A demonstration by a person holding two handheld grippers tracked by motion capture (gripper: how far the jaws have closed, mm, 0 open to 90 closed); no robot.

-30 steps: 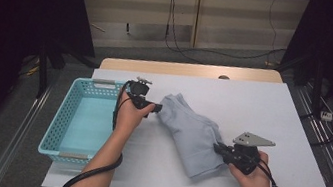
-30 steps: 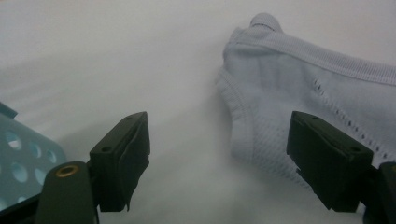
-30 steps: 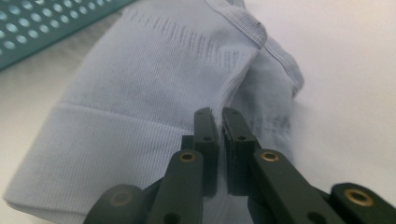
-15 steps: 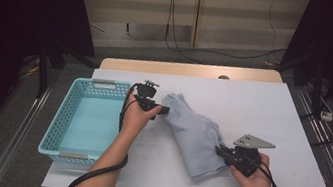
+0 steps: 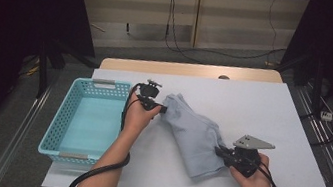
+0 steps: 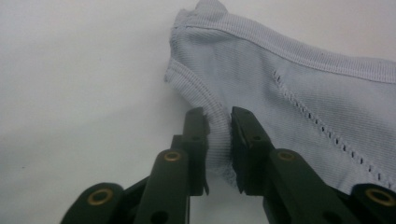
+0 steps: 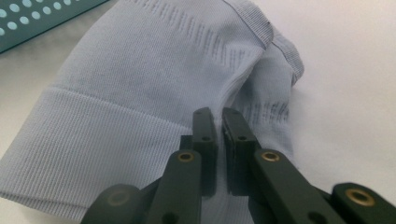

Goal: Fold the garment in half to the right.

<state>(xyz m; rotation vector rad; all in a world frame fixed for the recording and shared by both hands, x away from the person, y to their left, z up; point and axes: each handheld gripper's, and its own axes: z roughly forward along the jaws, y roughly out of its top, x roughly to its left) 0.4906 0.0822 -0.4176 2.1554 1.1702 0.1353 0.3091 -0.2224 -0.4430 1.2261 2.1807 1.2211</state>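
Observation:
A light blue-grey knitted garment point(image 5: 194, 131) lies folded in a slanted bundle on the white table point(image 5: 263, 109). My left gripper point(image 5: 162, 109) is at its upper left end. In the left gripper view the jaws point(image 6: 218, 114) have just been closing, and the garment's ribbed hem point(image 6: 212, 116) is pinched between the pads. My right gripper point(image 5: 220, 151) is at the bundle's lower right end. In the right gripper view its jaws point(image 7: 215, 114) are shut on a raised fold of the garment point(image 7: 140, 93).
A turquoise plastic basket point(image 5: 100, 82) stands at the table's left edge, beside my left forearm; its corner point(image 7: 37, 18) shows in the right gripper view. Bare table lies behind and to the right of the garment. Cables and stands are on the floor beyond.
My left gripper edged right onto the garment's end and its jaws closed on the hem. The right hand and the garment's lower end have stayed put.

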